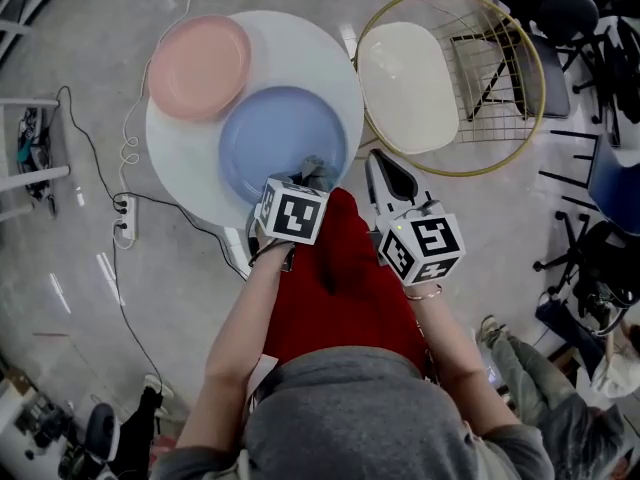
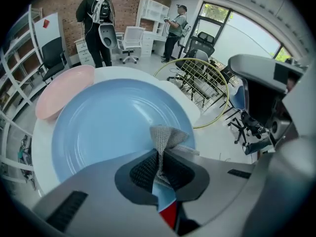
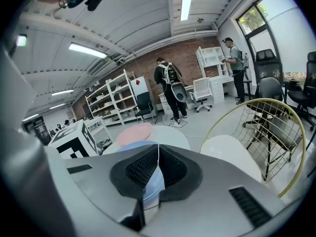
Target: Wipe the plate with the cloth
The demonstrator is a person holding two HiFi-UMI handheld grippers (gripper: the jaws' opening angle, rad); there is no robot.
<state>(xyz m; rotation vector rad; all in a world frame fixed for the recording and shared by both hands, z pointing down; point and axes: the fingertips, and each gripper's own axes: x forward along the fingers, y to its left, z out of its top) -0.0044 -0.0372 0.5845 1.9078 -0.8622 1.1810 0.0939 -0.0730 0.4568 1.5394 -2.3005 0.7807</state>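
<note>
Your left gripper (image 1: 312, 176) is clamped on a small grey knitted cloth (image 1: 316, 171). The cloth hangs at the 5 o'clock edge of the blue plate (image 1: 275, 138); whether it touches the plate cannot be told. Your right gripper (image 1: 384, 171) is held off the table at the plate's 3 o'clock. Its jaws are pressed together with nothing between them.

A pink plate (image 1: 200, 65) lies at 10 o'clock on the round white table (image 1: 310, 48), its rim just beside the blue one. At the table's 3 o'clock, very near its edge, is a cream cushion (image 1: 405, 86) inside a gold wire hoop (image 1: 525, 53). Nothing lies on the bare face of the blue plate.

The floor (image 1: 80, 298) is glossy grey. A thin cable (image 1: 95, 158) runs over it to a power strip (image 1: 124, 220) at the table's 8 o'clock. Your red garment (image 1: 345, 283) fills the lower middle of the head view.

The left gripper view shows the cloth (image 2: 165, 137) pinched in that gripper (image 2: 159, 164) and fanning out above the pads. It also shows two people standing (image 2: 96, 19) before a brick wall (image 2: 61, 6). The right gripper view shows that gripper (image 3: 158, 168), white shelving (image 3: 111, 102) and ceiling strip lights (image 3: 187, 1), all outside the head view.
</note>
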